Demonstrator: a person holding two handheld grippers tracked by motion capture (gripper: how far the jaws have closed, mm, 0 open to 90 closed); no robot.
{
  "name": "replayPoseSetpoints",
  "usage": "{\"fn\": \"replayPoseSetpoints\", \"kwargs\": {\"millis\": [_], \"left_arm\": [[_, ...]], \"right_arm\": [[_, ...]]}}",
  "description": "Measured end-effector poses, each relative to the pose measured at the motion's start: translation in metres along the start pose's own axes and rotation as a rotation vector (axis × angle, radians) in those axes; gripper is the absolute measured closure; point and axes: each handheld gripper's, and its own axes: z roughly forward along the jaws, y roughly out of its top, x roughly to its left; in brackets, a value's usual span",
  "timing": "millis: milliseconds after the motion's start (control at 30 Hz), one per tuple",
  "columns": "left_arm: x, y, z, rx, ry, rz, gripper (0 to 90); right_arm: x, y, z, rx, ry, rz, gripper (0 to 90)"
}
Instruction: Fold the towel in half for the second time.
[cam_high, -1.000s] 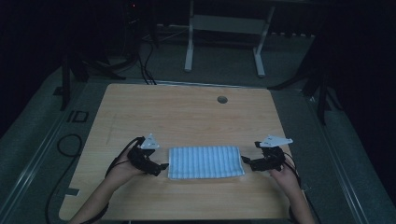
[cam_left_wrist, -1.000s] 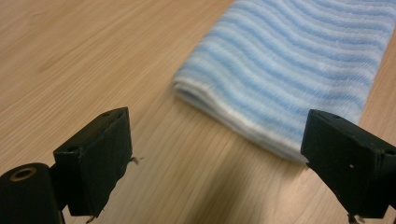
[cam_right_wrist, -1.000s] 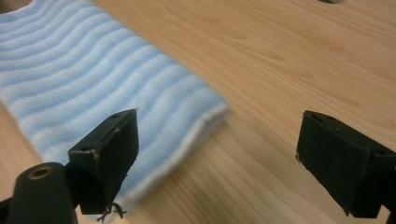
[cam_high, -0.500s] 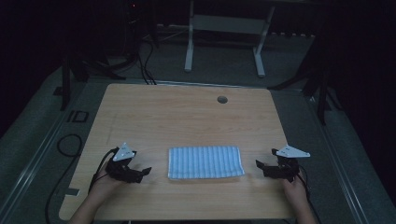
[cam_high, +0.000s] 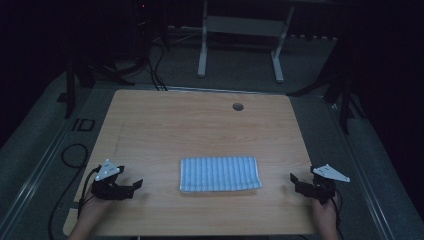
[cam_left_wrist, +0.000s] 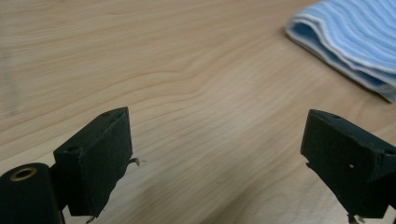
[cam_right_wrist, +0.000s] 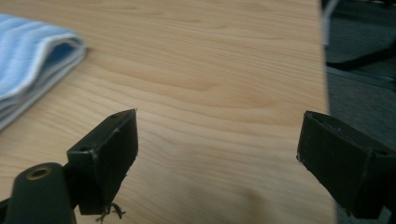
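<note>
Left gripper (cam_high: 134, 186) sat with jaws spread wide and empty, low over the table (cam_high: 200, 125) near its front-left corner; right gripper (cam_high: 296, 182) likewise wide apart, nothing between them, near the front-right edge. Folded blue striped cloth (cam_high: 220, 173) lay flat between the two, clear of both, toward the front middle. A small round hole (cam_high: 238, 106) sat at the far edge.
</note>
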Motion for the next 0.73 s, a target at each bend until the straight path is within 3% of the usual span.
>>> {"fn": "replayPoseSetpoints", "kwargs": {"millis": [67,300,467,500,567,733], "left_arm": [[0.003,-0.002,-0.003,-0.015,0.032,-0.016,9.6],[0.014,-0.007,-0.012,-0.094,0.094,-0.111,9.7],[0.014,-0.007,-0.016,-0.127,0.132,-0.113,9.6],[0.014,-0.008,-0.017,-0.146,0.141,-0.119,9.6],[0.014,-0.008,-0.018,-0.159,0.156,-0.132,9.6],[0.017,-0.009,-0.021,-0.183,0.166,-0.162,9.7]], "right_arm": [[-0.003,-0.003,-0.002,-0.017,-0.036,0.02,12.2],[-0.011,-0.009,-0.002,-0.027,-0.067,0.085,12.2],[-0.014,-0.009,-0.003,-0.038,-0.087,0.109,11.4],[-0.017,-0.01,-0.002,-0.03,-0.089,0.144,11.0],[-0.019,-0.011,-0.003,-0.036,-0.086,0.158,11.0],[-0.019,-0.011,-0.002,-0.033,-0.085,0.166,11.0]]}}
